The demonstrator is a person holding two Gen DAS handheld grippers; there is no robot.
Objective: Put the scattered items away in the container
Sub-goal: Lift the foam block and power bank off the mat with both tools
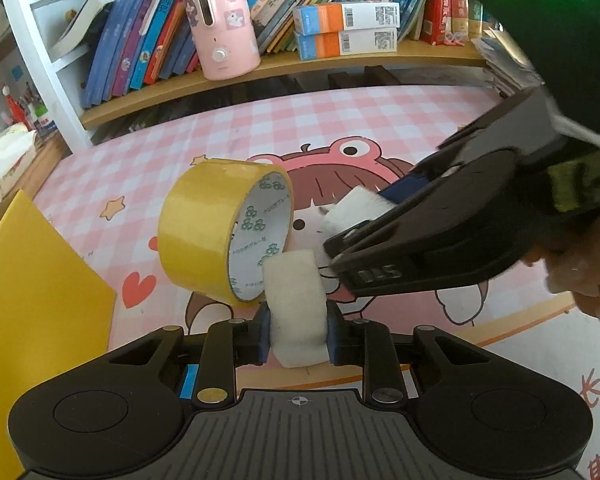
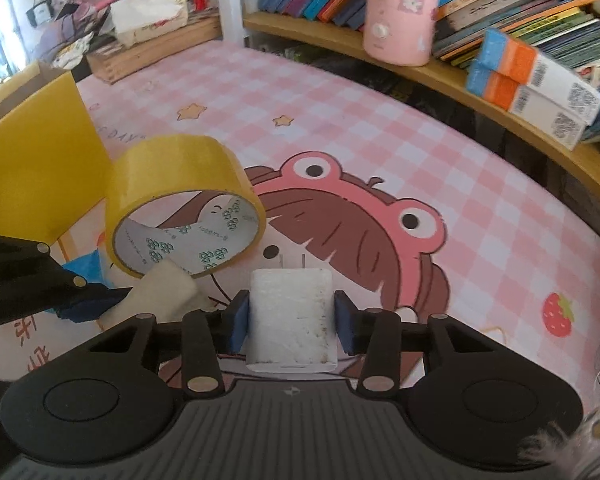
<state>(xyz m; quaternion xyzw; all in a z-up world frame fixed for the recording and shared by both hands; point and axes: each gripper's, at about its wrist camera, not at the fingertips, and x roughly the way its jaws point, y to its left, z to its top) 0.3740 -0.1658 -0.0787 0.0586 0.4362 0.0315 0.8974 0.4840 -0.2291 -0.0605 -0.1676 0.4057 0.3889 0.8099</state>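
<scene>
Left gripper (image 1: 296,320): pinching the rim of the yellow tape roll (image 1: 224,228) between its padded fingers, the roll lifted off the pink mat (image 1: 380,120).
Right gripper (image 2: 292,320): clamped on a white plug charger (image 2: 290,320), prongs pointing away from the camera.
Yellow box (image 2: 36,160): landmark; just behind the tape and to its left.
Nearer hand: the left, its tape almost touching the box wall; the charger sits further right.
Tape axis: its open core tilts down toward the right gripper.

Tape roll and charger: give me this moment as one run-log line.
left claw: shut on yellow tape roll | right claw: shut on white charger | yellow container: left of the tape
</scene>
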